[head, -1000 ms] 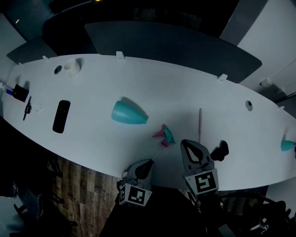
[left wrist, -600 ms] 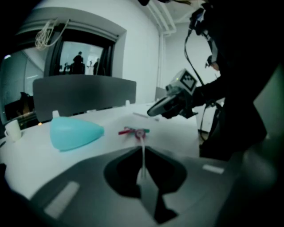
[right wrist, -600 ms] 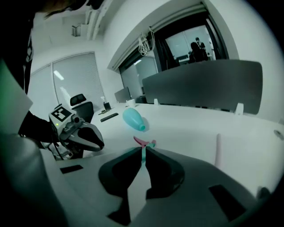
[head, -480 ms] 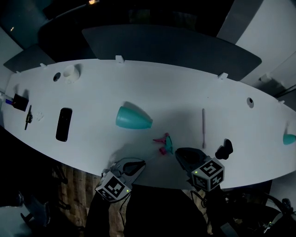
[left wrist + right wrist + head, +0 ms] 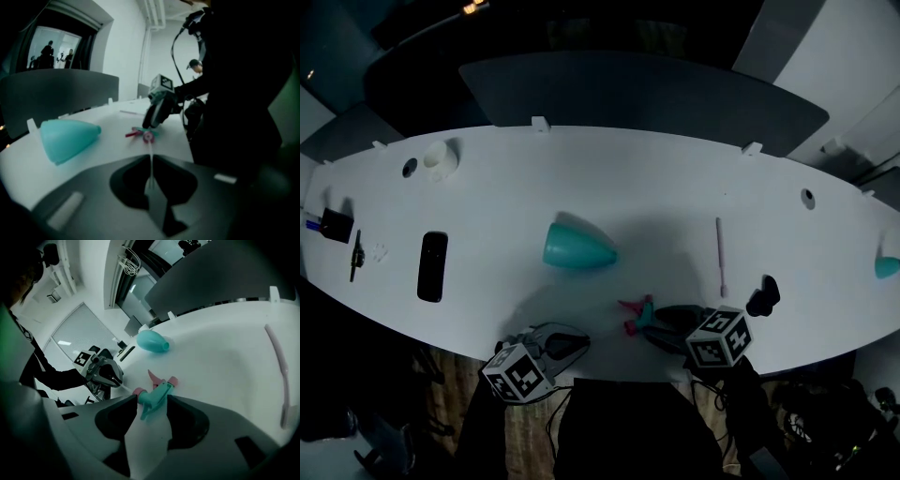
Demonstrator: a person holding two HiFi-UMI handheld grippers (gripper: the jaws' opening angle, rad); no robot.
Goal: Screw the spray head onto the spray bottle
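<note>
Left tool (image 5: 151,183) is clamping the dip tube (image 5: 151,159) of the spray head (image 5: 157,391). Right tool (image 5: 152,402) jaws, having just been opening, are standing apart around the head, not pressing it, on the tabletop (image 5: 675,187).

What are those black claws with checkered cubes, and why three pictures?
A person holds a claw tool, called a gripper, in each hand. One picture is from a camera on the person's head, looking down at the white table. The other two are from cameras riding on the grippers. A teal bottle on its side and a pink stick lie there. The left gripper pinches the thin tube of the spray head. The right gripper's jaws have just been opening, with the spray head between them.
</note>
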